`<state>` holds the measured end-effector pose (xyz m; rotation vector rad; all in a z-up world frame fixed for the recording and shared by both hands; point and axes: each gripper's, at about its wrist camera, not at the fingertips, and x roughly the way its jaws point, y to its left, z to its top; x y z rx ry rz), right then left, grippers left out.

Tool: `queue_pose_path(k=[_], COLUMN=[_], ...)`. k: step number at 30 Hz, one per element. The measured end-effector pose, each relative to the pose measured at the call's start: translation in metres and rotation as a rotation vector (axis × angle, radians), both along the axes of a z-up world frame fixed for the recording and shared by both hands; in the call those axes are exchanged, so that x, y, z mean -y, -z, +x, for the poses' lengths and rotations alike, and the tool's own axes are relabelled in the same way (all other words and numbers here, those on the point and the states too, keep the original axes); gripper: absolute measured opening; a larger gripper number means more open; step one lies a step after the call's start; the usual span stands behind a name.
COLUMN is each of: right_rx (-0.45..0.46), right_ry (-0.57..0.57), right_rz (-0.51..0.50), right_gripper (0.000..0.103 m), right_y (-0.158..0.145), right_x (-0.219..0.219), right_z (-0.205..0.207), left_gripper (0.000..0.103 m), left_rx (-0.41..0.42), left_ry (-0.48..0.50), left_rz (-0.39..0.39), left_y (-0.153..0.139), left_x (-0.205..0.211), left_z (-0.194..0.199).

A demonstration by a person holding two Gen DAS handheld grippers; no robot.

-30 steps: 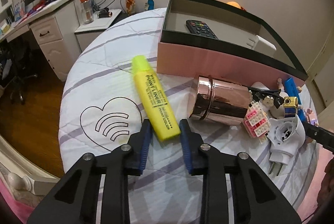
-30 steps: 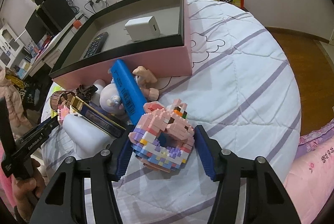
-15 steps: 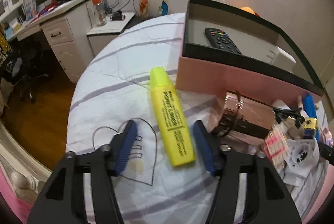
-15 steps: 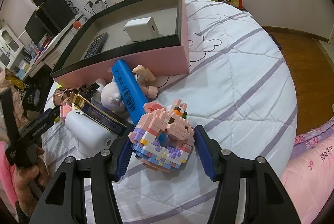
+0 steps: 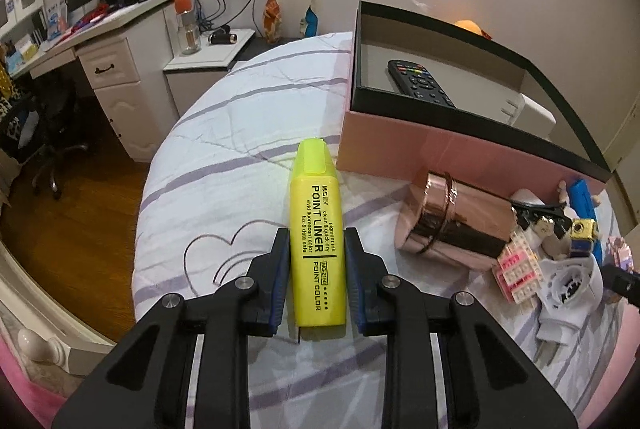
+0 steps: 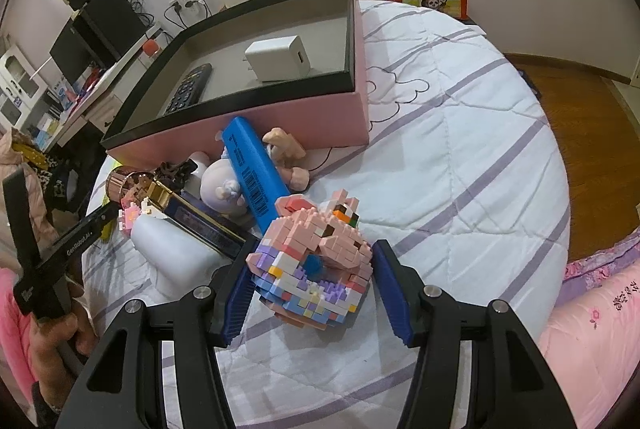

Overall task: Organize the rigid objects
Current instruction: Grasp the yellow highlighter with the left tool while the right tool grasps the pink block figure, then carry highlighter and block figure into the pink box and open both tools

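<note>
Rigid objects lie scattered on a bed [image 6: 472, 157] covered with a white quilt striped in lilac, in front of a pink box [image 6: 280, 117] with a black rim. My left gripper [image 5: 317, 249] has its fingers [image 5: 280, 261] closed on a yellow highlighter [image 5: 316, 229], both blue pads pressing its flat sides near the rear half, cap end pointing away towards the box. My right gripper [image 6: 312, 269] stands about half open around a pink and lilac brick-built figure [image 6: 314, 261]; the left pad sits against the model's side, the right pad just beside it, and I cannot tell whether that pad presses. Inside the box lie a black remote control [image 5: 420, 82] and a white charger [image 6: 276, 58], well apart from each other. Between the box's pink wall and my right gripper sits a cluster: a blue rectangular case [image 6: 252, 173] leaning over a pale figurine [image 6: 220, 185], a white bottle [image 6: 176, 249], and a dark blue bar with a gold end [image 6: 192, 213]. A rose-gold tin [image 5: 452, 217] lies on its side just right of the highlighter, touching a pink brick piece [image 5: 516, 269] and a white plug adapter [image 5: 568, 285]. At the left edge of the right view, a hand [image 6: 52, 341] holds the handle of the left gripper.
</note>
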<state>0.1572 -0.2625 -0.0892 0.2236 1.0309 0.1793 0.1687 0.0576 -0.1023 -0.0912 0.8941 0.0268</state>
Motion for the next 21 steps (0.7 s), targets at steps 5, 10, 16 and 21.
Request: queue_pose_path(k=[5,10,16,21], right_rx=[0.016,0.045,0.101,0.159], right_ry=[0.004,-0.001,-0.027,-0.055], right_rz=[-0.001,0.001,-0.005,-0.031], right_gripper=[0.058,0.058,0.058,0.058], right_y=[-0.009,-0.024,-0.05,-0.075], right_x=[0.002,0.0,-0.008,-0.017], right_z=[-0.008,-0.013,-0.008,0.018], left_gripper=[0.026,0.026,0.026,0.026], left_rx=[0.001,0.031,0.092,0.137], left_ry=[0.015,0.04,0.064,0.124], left_rz=[0.011,0.01,-0.011,-0.009], left_y=[-0.013,-0.038,-0.075,-0.103], left_x=[0.004,0.008,0.009,0.026], left_z=[-0.013,-0.023,-0.022,0.004])
